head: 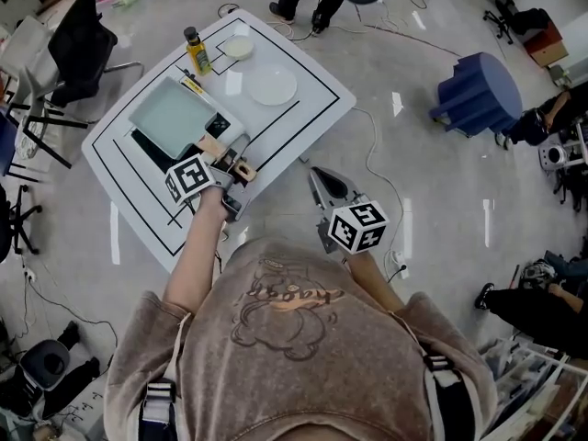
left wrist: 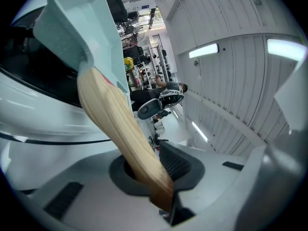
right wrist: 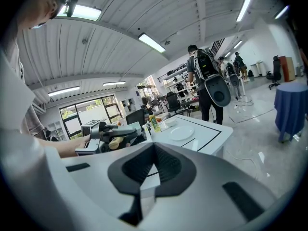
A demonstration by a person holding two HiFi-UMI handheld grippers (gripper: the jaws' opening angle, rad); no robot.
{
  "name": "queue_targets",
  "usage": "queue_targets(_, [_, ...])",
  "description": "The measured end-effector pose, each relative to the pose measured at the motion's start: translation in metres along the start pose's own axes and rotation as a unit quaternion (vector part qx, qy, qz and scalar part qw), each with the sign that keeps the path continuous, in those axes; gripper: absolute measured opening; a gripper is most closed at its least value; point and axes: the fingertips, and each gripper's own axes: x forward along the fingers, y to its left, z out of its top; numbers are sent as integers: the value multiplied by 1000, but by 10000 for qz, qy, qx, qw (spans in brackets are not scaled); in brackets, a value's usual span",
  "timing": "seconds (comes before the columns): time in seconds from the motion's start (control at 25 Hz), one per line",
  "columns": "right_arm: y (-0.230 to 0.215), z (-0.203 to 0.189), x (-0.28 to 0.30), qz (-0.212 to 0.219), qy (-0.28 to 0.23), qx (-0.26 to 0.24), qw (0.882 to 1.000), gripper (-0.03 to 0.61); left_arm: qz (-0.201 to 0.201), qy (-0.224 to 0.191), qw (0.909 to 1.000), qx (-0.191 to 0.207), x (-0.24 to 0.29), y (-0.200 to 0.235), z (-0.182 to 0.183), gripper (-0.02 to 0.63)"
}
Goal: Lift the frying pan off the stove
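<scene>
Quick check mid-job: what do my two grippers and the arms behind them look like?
The left gripper and right gripper have pale grey shells with dark ribbed pads. Each carries a white cube printed with black square markers. Short sleeves of a taupe bear-print top; arms bare below.

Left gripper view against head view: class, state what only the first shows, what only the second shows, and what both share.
Only the left gripper view: a close look at the left gripper with its jaws closed on the wooden handle, plus ceiling lights. Only the head view: the whole table carrying a plate, a bowl and a bottle, and the right gripper held off the table's edge. Both: the pale green frying pan, its handle, the left gripper and the white table.
</scene>
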Motion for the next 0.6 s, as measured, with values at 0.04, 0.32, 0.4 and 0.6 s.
queue_targets(0.04, [0,-1,0,3,1,4,10000,0,-19,43,10000,23,0,-2,-3,61])
queue_targets(0.32, [0,-4,-5,-21,-22,39,10000,0,-264,494,9974,454,-3,-23,-28,57])
queue_targets(0.4, [-1,-5,-7,-41,-30,53,10000,0,-408,612,9967,344,-5,-33,-38,57])
queue_targets(0.6, [-3,-6,-12,-112,-55,71,9999,0,-914,867,9920,95,-5,-59,-60,57])
